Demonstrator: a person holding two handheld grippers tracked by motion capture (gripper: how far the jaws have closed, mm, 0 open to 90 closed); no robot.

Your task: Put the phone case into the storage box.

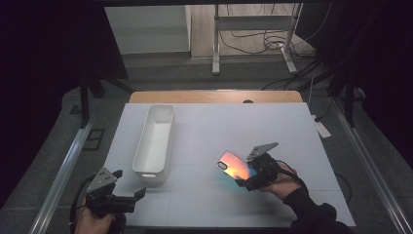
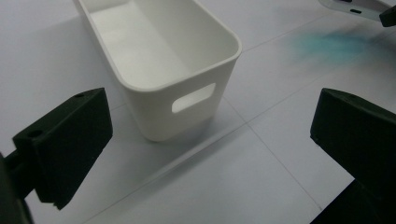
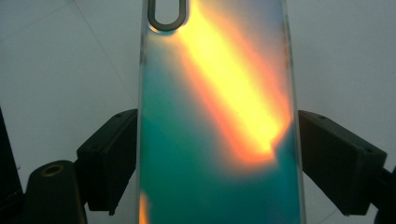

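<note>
My right tongs clamp the phone case by its edges — I'd carry it level to the bin at frame left — left tongs gaping

Phone cases: you have one
White bins: you have one
Grippers: you hold two; left gripper; right gripper

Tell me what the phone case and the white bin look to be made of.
Phone case: seemingly thin clear plastic with an iridescent film; it shines orange to teal, its edges look see-through, and it has an oval camera cutout. It is clamped between the right gripper's jaws.

White bin: probably moulded plastic, smooth with a soft sheen; thin even walls, rounded corners, a handle slot in the end wall.
</note>
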